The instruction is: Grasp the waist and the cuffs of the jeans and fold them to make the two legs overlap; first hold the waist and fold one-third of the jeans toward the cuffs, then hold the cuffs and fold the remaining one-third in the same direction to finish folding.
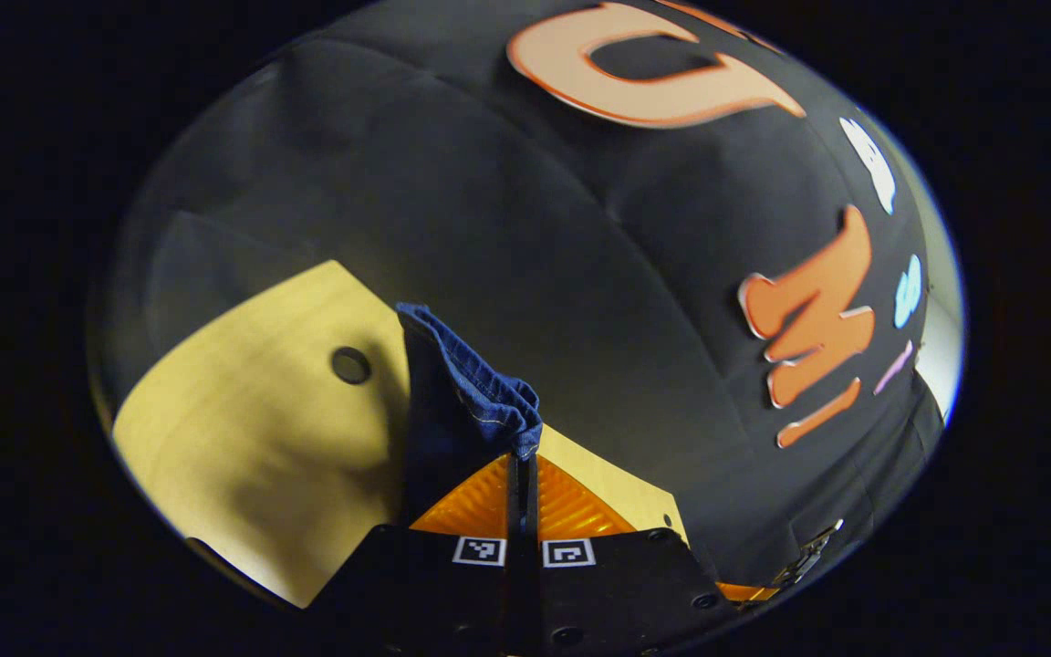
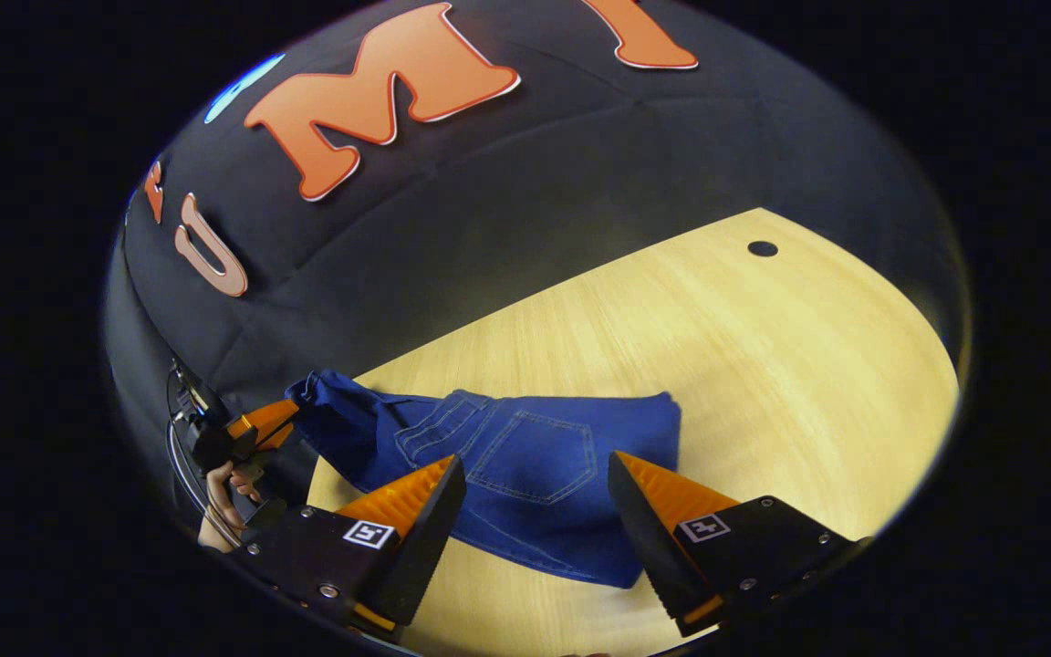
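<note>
The left gripper (image 1: 523,456) has its fingers pressed together on a bunched edge of the jeans (image 1: 489,392), lifted off the desk (image 1: 252,438) (a hand (image 2: 220,506) grips it in the right gripper view). The right gripper (image 2: 536,497) hangs over the desk's near edge, fingers spread wide, touching nothing.

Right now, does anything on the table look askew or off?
Nothing damaged. The jeans lie half folded, one corner lifted off the table by the left gripper; the right gripper hovers open above them.
</note>
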`<state>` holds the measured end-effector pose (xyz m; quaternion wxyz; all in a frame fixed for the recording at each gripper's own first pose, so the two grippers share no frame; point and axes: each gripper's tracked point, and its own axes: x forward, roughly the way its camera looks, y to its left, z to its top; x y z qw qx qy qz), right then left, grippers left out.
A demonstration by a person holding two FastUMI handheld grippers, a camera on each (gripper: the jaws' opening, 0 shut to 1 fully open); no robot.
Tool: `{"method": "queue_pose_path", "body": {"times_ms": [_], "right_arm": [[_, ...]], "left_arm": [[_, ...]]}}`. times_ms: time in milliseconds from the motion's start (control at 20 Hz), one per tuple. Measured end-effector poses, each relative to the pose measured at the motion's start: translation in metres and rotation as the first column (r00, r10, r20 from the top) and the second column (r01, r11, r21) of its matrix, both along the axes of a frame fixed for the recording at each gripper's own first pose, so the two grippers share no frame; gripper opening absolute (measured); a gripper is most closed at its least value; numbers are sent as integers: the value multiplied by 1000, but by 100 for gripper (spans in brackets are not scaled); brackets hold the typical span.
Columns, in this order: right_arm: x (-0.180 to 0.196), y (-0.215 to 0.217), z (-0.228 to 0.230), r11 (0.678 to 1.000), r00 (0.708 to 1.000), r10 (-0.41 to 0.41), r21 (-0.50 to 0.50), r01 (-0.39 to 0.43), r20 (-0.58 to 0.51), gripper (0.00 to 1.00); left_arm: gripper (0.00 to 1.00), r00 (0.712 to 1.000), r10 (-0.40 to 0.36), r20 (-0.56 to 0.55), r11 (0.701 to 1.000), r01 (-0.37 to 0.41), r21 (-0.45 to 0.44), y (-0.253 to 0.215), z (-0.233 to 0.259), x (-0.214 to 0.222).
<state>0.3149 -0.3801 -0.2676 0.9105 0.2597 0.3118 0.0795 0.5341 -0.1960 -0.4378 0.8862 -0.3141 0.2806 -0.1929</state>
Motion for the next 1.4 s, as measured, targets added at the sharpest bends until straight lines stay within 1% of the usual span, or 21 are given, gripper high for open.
{"method": "queue_pose_path", "body": {"times_ms": [100,200,300,450,550,650,750,850,900,950,1000,1100,1150,1200,1250,1300,1350,1400], "right_arm": [[-1,-25,4,1000,1000,2,-9,-2,15,97],[-4,-49,9,1000,1000,-5,-8,5,30,97],[-9,-73,11,1000,999,-16,5,16,40,97],[-19,-108,7,999,999,-36,24,35,41,97],[-24,-130,0,998,998,-45,33,44,32,97],[-30,-144,-6,998,998,-53,44,52,24,97],[-34,-156,-12,997,999,-51,51,50,16,97],[-37,-157,-18,998,999,-36,44,35,11,97],[-40,-159,-22,999,1000,-25,35,25,6,97],[-41,-161,-25,1000,1000,-16,23,16,4,97],[-43,-164,-30,1000,1000,-7,13,7,-1,97],[-43,-168,-34,1000,1000,6,3,-6,-6,97],[-42,-169,-34,1000,1000,9,2,-9,-5,97],[-42,-170,-34,1000,1000,13,3,-13,-5,97],[-42,-171,-36,1000,1000,17,3,-17,-8,97],[-42,-172,-37,1000,1000,20,1,-20,-12,97],[-42,-174,-38,1000,1000,22,-1,-22,-18,97],[-41,-176,-39,1000,1000,18,-3,-18,-23,97]], "left_arm": [[1,996,-87,35,994,84,64,-57,12,-22],[0,983,-171,63,980,163,118,-106,27,-44],[1,964,-252,86,958,236,166,-153,40,-66],[0,926,-370,77,915,349,205,-220,47,-106],[0,894,-444,54,866,413,284,-252,31,-130],[1,865,-501,14,811,464,356,-270,12,-154],[0,845,-533,-36,766,501,402,-278,-14,-172],[0,833,-546,-87,732,525,434,-293,-44,-194],[0,825,-555,-111,706,537,461,-301,-59,-204],[1,820,-559,-122,673,535,511,-303,-75,-207],[1,817,-556,-153,626,532,570,-306,-97,-210],[0,813,-538,-223,514,526,677,-299,-132,-212],[1,808,-543,-230,476,522,708,-298,-137,-211],[4,803,-553,-223,463,519,718,-302,-143,-218],[22,801,-560,-211,468,516,717,-305,-138,-217],[42,807,-559,-191,482,503,717,-307,-135,-212],[61,814,-551,-181,501,497,709,-309,-131,-213],[80,832,-527,-174,524,479,705,-308,-128,-211]]}}
